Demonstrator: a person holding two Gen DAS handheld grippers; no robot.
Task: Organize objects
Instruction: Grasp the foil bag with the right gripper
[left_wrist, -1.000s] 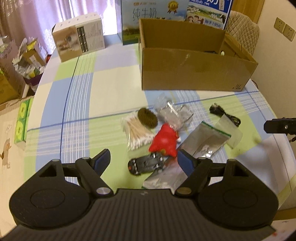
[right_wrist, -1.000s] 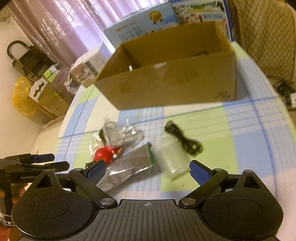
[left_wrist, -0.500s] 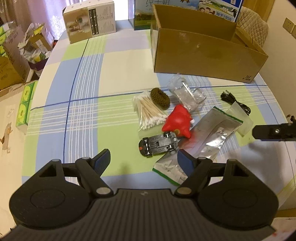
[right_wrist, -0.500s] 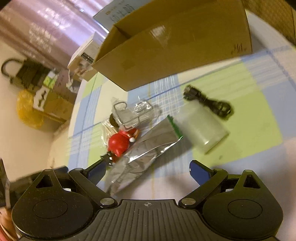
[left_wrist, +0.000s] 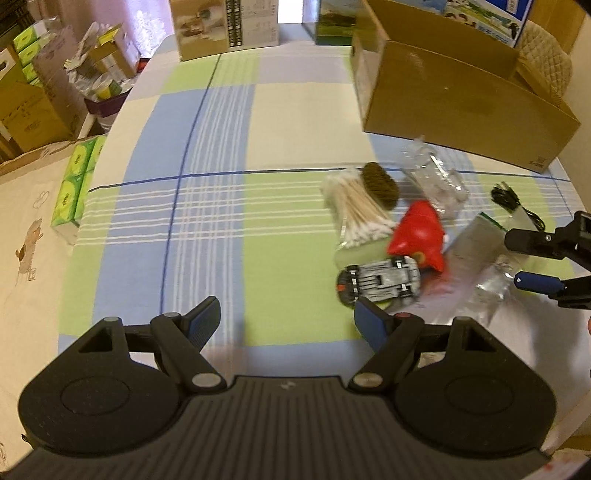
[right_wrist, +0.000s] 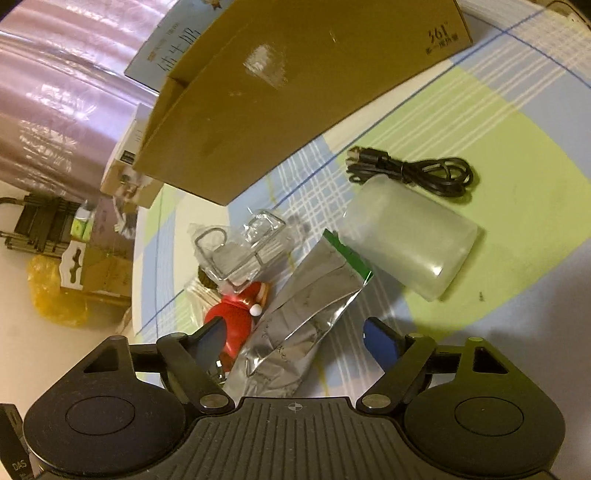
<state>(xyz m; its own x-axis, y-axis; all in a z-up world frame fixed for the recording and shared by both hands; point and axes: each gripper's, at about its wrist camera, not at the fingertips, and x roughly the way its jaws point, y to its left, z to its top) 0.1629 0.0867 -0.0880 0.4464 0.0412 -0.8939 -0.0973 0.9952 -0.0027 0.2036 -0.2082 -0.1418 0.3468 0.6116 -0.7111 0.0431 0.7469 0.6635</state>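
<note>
Both grippers, left gripper (left_wrist: 286, 325) and right gripper (right_wrist: 293, 341), gape empty; cardboard box (right_wrist: 295, 92) reads "361".

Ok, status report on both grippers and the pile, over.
Left gripper open, empty. Right gripper open, low over silver pouch. Red toy touching pouch. Cardboard box beyond.

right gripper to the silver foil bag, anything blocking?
Nothing visible. The right gripper is open, with the foil bag lying flat straight ahead between its fingers. The red toy sits against the bag's left edge, near the left finger.
</note>
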